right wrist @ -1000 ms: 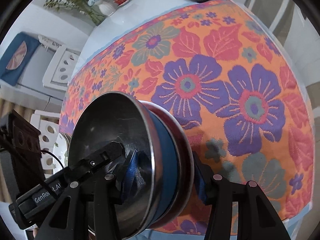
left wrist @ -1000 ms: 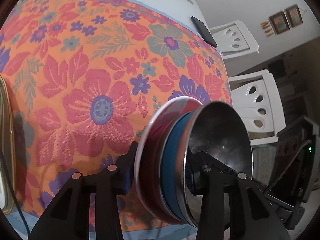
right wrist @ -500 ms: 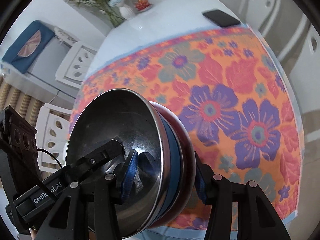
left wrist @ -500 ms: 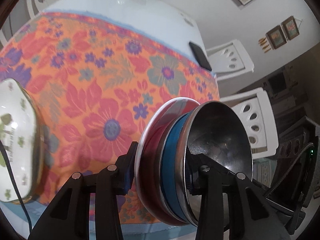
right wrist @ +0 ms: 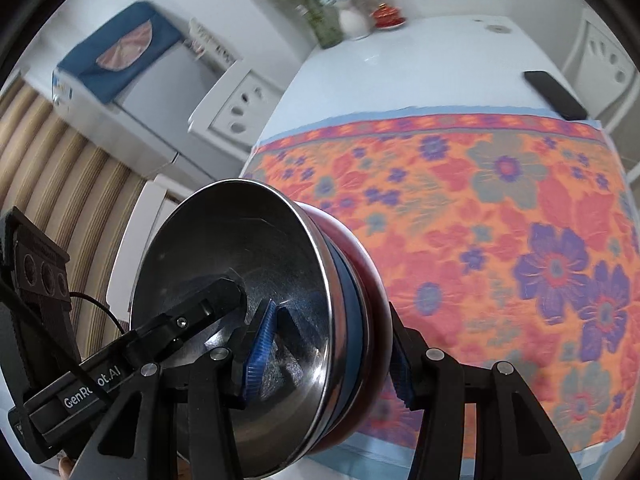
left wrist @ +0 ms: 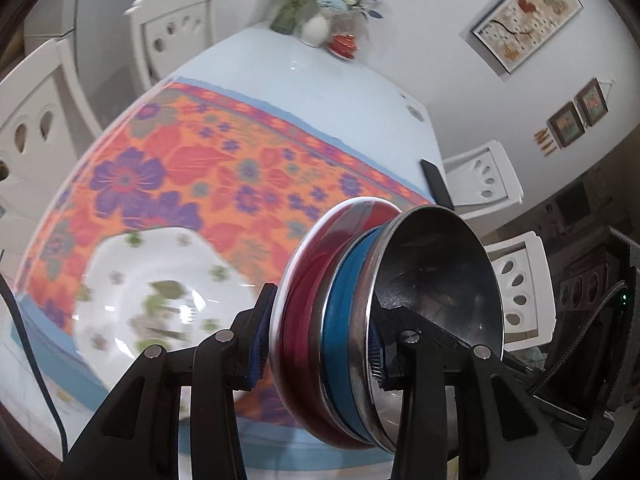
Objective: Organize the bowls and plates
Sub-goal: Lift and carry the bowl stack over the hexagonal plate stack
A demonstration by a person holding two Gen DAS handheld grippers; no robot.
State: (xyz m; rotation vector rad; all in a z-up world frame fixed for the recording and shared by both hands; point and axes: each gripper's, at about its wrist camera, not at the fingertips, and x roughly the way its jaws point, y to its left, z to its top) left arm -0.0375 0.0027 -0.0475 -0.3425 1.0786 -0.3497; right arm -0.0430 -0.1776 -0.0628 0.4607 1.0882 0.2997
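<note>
**A:** What does the left wrist view show?

**B:** The left gripper [left wrist: 316,344] is clamped across the rims of a nested stack of bowls [left wrist: 384,312]: a steel bowl innermost, a blue one, then a red one with a white edge. One pad presses the red underside, the other sits inside the steel bowl. The stack is tipped on its side, held in the air above the floral tablecloth [left wrist: 224,168]. Below it, a white flowered plate [left wrist: 160,296] rests near the cloth's near edge (blurred by motion).

**A:** What has changed?

**B:** A second ago only cloth filled the view and the plate was a sliver at the left edge. Now the whole plate, the far table, a vase [left wrist: 316,30] and a phone [left wrist: 436,186] are visible, so the stack has been lifted and drawn back.

**A:** And the right wrist view?

**B:** The right gripper [right wrist: 328,360] grips the same stack from the opposite side, its pads also closed on the rims. The left gripper's finger shows inside the steel bowl. The cloth looks farther away than before.

**A:** What does that mean for the task?

**B:** I judge the bowls are gathered and being carried, probably towards the plate.
</note>
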